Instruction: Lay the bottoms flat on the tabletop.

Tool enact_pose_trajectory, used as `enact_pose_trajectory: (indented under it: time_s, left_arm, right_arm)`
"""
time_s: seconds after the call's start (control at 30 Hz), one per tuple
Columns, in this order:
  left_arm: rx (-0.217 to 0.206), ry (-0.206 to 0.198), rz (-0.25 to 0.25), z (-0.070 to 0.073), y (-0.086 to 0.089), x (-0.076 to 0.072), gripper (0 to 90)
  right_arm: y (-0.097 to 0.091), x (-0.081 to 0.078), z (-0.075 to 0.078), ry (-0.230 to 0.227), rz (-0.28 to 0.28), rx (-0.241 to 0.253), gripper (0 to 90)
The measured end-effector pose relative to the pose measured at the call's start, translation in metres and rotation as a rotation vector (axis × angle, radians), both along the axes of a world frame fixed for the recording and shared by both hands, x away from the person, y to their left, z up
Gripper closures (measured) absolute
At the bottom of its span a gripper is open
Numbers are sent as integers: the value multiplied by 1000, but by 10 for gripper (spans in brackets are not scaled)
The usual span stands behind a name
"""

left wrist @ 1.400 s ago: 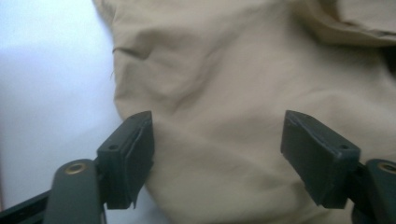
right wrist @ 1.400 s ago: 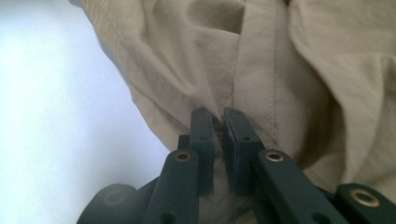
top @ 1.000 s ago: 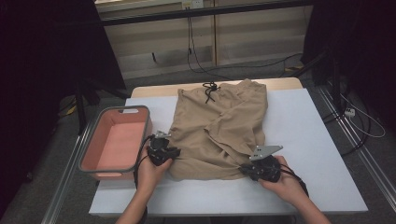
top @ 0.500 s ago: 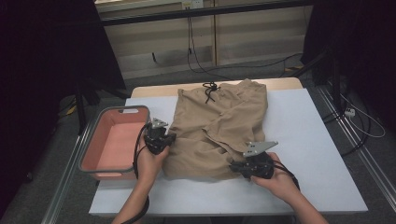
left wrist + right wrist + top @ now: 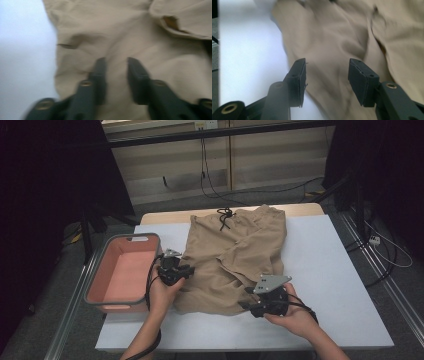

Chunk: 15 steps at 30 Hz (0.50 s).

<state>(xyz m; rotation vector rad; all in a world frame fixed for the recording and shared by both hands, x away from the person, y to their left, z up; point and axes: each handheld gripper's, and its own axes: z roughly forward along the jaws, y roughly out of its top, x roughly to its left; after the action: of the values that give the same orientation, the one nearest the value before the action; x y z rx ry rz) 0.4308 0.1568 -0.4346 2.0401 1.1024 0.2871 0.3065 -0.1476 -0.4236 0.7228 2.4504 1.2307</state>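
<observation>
Shorts (image 5: 235, 255) of tan cloth lie under both claws: the left gripper (image 5: 186, 269) hangs at their left edge, the right gripper (image 5: 248, 299) at the near hem, each with jaws that have just been opening, parted over the fabric and gripping nothing. Their long axis runs away from the person, drawstring waistband (image 5: 225, 215) at the far end. White table (image 5: 330, 280) lies bare to the right and along the near edge; a pink bin (image 5: 122, 270) sits just left. No readable writing.
</observation>
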Motion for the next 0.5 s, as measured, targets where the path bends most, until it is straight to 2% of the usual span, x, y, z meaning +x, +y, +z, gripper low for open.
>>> enact_pose_trajectory:
  time_s: [0.07, 0.13, 0.2, 0.23, 0.3, 0.37, 0.5]
  left_arm:
    - [9, -6, -12, 3, 0, -3, 544]
    - [-14, -8, 0, 5, 0, -5, 420]
    - [-5, -12, -15, 7, 0, -7, 322]
    - [-14, -15, -17, 8, 0, -8, 292]
    - [-2, -27, -31, 9, 1, -9, 250]
    - [4, -31, -44, 12, 1, -11, 220]
    - [8, -39, -60, 15, 0, -13, 185]
  right_arm:
    - [13, -1, 4, -13, 30, 6, 492]
    - [29, 0, 4, -17, 65, 9, 496]
    - [45, 3, 1, -30, 101, 1, 535]
    - [54, 4, -1, -33, 118, -2, 560]
    - [71, 6, -4, -47, 159, -20, 585]
    - [87, 7, -6, -61, 207, -26, 665]
    - [113, 9, -11, -57, 266, -47, 662]
